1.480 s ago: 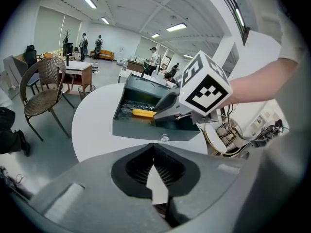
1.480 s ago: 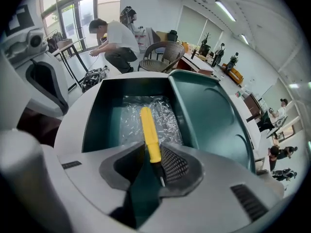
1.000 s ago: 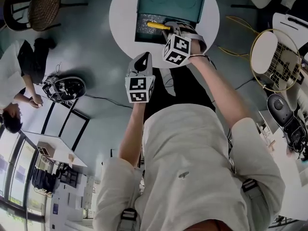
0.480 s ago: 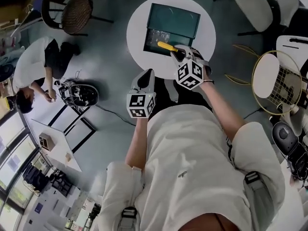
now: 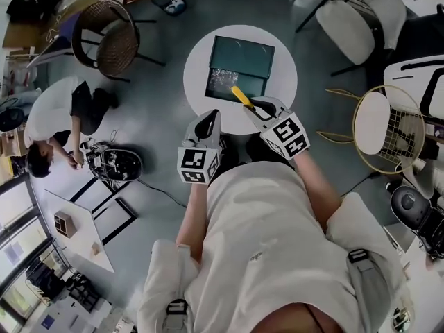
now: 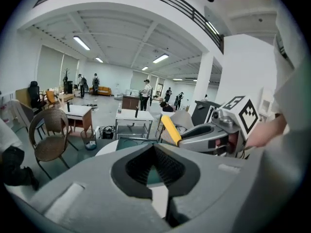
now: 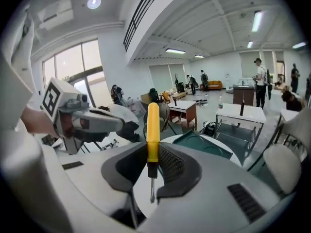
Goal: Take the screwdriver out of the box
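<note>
Nearest the camera, the wearer's pale shirt (image 5: 277, 255) fills the lower part of the head view, and both forearms reach forward from it. The left gripper (image 5: 209, 118) sits ahead of the left arm with its marker cube facing up; its own view shows the two dark pads brought together with nothing between them. The right gripper (image 5: 258, 107) is just beside it and a little farther forward; its jaws are clamped on the screwdriver (image 7: 152, 139), gripping the lower end of the yellow handle; the handle stands out beyond the fingertips and the thin metal shaft points back toward the gripper body. The screwdriver is out of the box (image 5: 241, 57), held in the air over the near side of the round white table (image 5: 198, 57); in the head view its handle end shows against the box's near edge. Beyond it the box lies open on the table, dark teal, with something shiny and crinkled in the near half. Farther off, a wicker chair (image 5: 114, 44) stands left of the table, a white chair (image 5: 361, 16) to its right, and a wire-frame chair (image 5: 381, 127) nearer on the right; a person (image 5: 59, 109) crouches on the floor at the left beside a dark device (image 5: 111, 164) with cables. The gripper views show a large hall with ceiling strip lights, desks and several people standing far away.
</note>
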